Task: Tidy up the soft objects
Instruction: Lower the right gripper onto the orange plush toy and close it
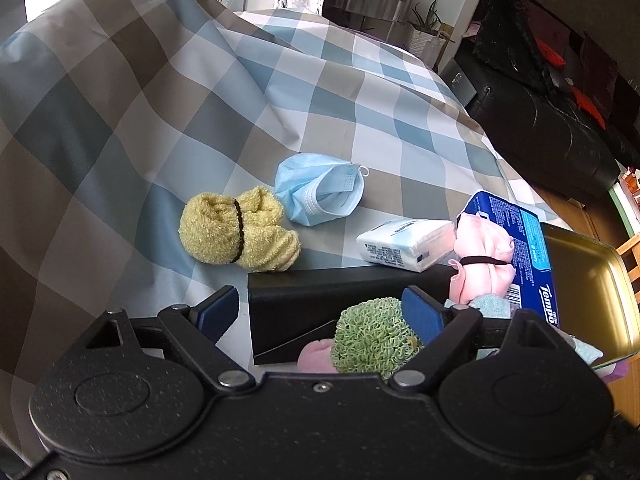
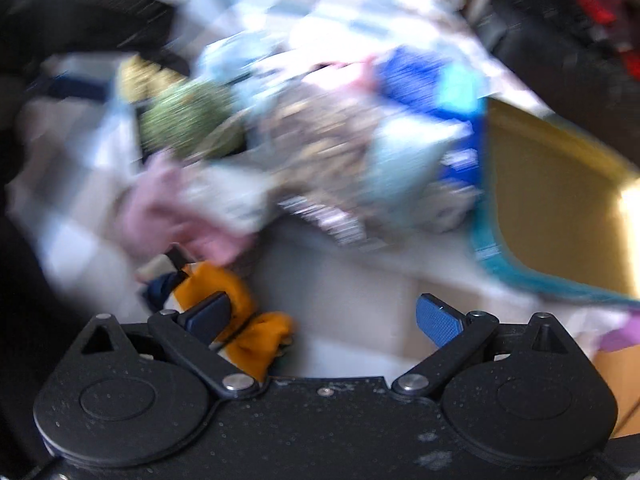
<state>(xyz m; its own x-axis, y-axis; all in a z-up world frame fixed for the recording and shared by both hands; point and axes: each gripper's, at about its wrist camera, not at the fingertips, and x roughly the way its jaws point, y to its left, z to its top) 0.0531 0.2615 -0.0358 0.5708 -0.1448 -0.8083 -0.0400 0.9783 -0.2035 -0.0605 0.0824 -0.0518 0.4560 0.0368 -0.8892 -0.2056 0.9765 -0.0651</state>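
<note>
We note a bed under a smooth checked cover of blue, grey and white squares, creased in long folds; on it lies a yellow terry towel roll, nubbly and bound round its middle by a thin dark band; just beside it, touching at its right end, sits a crumpled pale blue face mask of pleated non-woven fabric, its white ear loop showing; a flat white tissue packet, glossy and rectangular, lies to the right, resting on the far rim of a black box with stiff, matte walls.

The left tool stands wide, its blue ribbed pads well apart and holding nothing; the left pad hangs over the bed cover, the right one over the box.

In the box we see a green looped-yarn bundle, coarse and rounded; a pink cloth roll cinched by a dark band; a blue Tempo tissue pack standing against the far side; a gold metal tin lid lies beyond to the right.

The right wrist view is heavily blurred; the right tool is spread wide; an orange cloth lies against its left pad, but we cannot tell whether they touch; it grips nothing between the pads.
</note>
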